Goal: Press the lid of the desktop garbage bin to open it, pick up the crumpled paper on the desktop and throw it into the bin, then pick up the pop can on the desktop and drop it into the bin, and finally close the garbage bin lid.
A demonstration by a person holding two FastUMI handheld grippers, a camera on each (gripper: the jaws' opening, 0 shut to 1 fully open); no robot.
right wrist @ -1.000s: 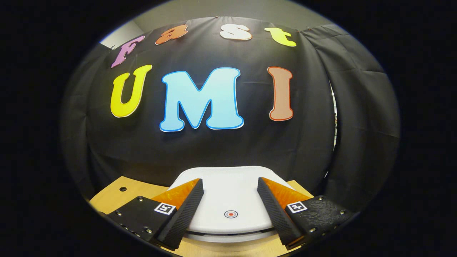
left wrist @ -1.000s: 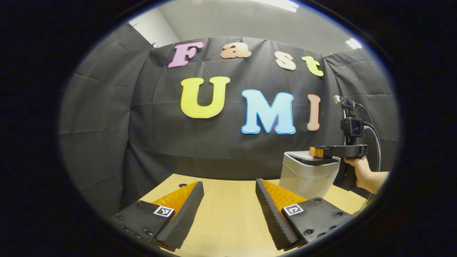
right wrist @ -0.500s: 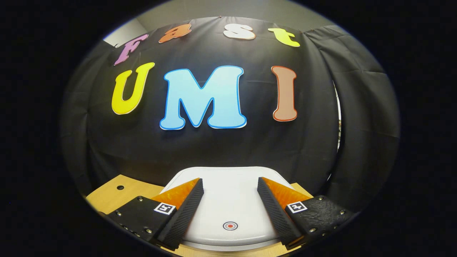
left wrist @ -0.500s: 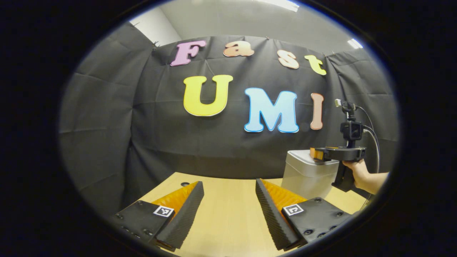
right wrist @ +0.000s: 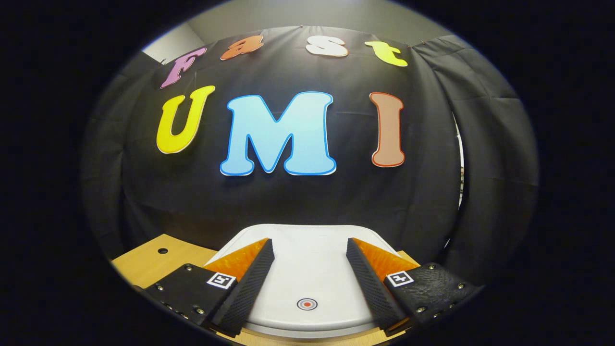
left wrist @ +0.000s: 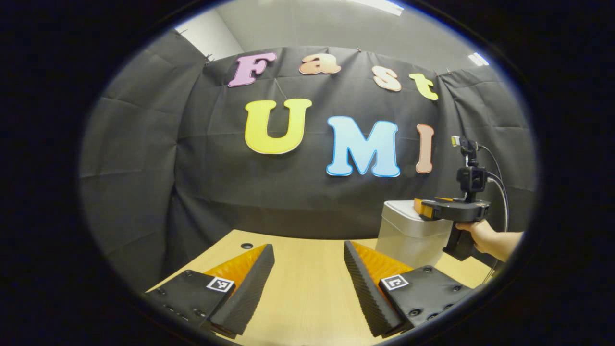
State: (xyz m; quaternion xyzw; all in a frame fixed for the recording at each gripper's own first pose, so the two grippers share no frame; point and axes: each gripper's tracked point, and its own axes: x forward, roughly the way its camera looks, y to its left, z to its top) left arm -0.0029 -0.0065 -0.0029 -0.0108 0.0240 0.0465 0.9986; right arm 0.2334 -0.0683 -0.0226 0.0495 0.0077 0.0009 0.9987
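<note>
The desktop bin (left wrist: 406, 238) has a silver body and a white lid (right wrist: 307, 269), and it stands at the right of the wooden table (left wrist: 307, 298). The lid lies flat on the bin, with a small round red mark (right wrist: 307, 303) near its front edge. My right gripper (right wrist: 308, 242) is open and rests low over the lid, one finger on each side of the mark. In the left gripper view a hand (left wrist: 485, 235) holds that right gripper (left wrist: 419, 205) level on the bin's top. My left gripper (left wrist: 307, 246) is open above bare table, left of the bin, and holds nothing.
A small round hole (left wrist: 246, 245) sits in the table near its far left edge, and the same hole (right wrist: 162, 251) shows in the right gripper view. The black cloth wall hangs close behind the table and bin. A cable (left wrist: 502, 182) runs from the right gripper.
The lid stood slightly raised with a gap under it a second ago and now lies flat on the bin. The right gripper has sunk with it. The left gripper has barely moved.
</note>
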